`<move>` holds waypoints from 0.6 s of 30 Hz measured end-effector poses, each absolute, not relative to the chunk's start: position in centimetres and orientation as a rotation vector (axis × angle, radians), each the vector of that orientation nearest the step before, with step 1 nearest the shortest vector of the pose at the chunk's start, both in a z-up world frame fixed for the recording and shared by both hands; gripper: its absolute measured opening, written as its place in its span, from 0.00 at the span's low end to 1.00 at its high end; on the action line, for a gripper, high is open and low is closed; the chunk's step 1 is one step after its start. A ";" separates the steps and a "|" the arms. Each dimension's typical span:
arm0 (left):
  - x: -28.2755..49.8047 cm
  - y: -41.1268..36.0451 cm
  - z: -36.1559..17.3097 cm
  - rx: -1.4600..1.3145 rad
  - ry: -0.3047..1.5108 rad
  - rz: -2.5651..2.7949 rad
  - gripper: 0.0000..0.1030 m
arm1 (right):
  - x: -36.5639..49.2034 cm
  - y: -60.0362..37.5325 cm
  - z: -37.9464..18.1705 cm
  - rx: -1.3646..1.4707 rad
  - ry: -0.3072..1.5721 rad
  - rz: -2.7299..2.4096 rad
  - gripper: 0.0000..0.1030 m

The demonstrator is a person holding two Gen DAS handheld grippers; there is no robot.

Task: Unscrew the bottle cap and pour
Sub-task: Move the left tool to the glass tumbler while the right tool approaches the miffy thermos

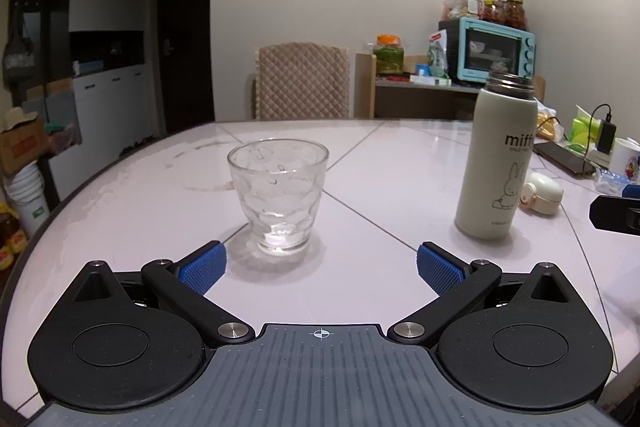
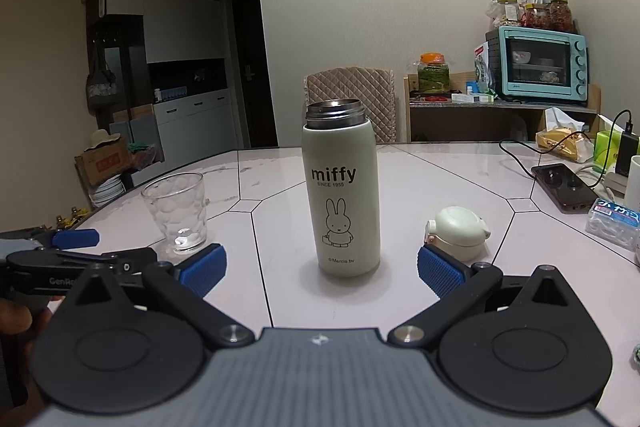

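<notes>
**At centre frame: bottle open, pour not yet begun**

At centre of the right wrist view we note the bottle (image 2: 341,195) standing upright on the table (image 2: 440,179), steel mouth bare. Its cap (image 2: 458,231) lies to the lower right, just beside the bottle and apart from it. The glass (image 1: 279,195) sits centre frame in the left wrist view and looks empty.

Both tools are spread wide and carry nothing: the right gripper (image 2: 322,269) faces the bottle, the left gripper (image 1: 322,269) faces the glass.

We judge unscrewing done; pouring is the step in hand. Next move calls for the right gripper to close on the bottle body, lift, and tilt its mouth over the glass.
</notes>
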State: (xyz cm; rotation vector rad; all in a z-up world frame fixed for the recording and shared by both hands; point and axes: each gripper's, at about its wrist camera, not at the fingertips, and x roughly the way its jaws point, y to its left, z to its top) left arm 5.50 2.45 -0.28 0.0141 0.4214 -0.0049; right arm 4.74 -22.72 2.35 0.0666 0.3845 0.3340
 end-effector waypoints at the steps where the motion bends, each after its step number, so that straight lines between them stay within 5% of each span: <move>1: 5.7 2.5 -0.3 0.016 0.421 -0.005 1.00 | 4.9 -22.7 2.4 0.066 0.384 0.334 1.00; 18: 8.2 4.1 -0.3 0.003 0.407 -0.012 1.00 | 7.3 -21.8 2.3 0.056 0.388 0.322 1.00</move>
